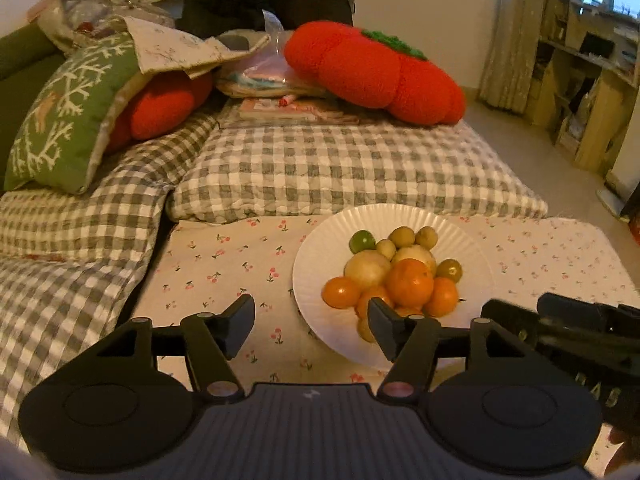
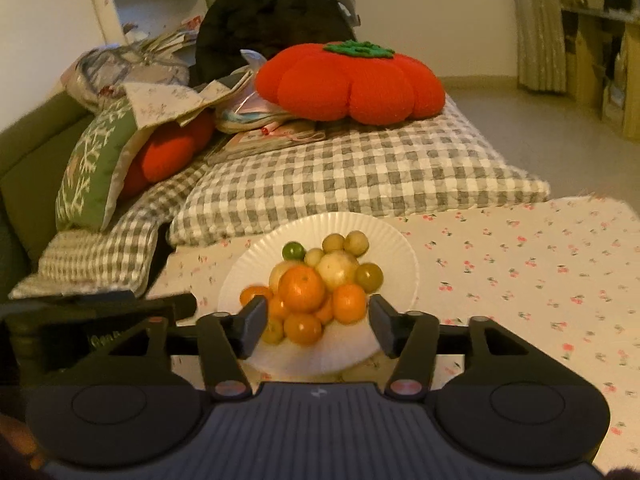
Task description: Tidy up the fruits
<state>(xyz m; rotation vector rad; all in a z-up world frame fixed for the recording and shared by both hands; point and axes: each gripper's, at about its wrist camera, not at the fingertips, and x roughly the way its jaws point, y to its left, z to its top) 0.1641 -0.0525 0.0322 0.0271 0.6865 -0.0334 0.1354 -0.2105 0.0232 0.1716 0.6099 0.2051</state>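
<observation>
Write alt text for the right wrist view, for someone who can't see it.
A white paper plate heaped with oranges and small green and yellow fruits sits on a cherry-print cloth, seen between the open, empty jaws of the right gripper. Behind it lie a checked pillow and a red tomato-shaped cushion.

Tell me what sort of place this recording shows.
Probably a lived-in home room: a grey-and-white checked quilted cushion, a red tomato-shaped plush pillow, and a white paper plate of fruit on a cherry-print cloth.
</observation>
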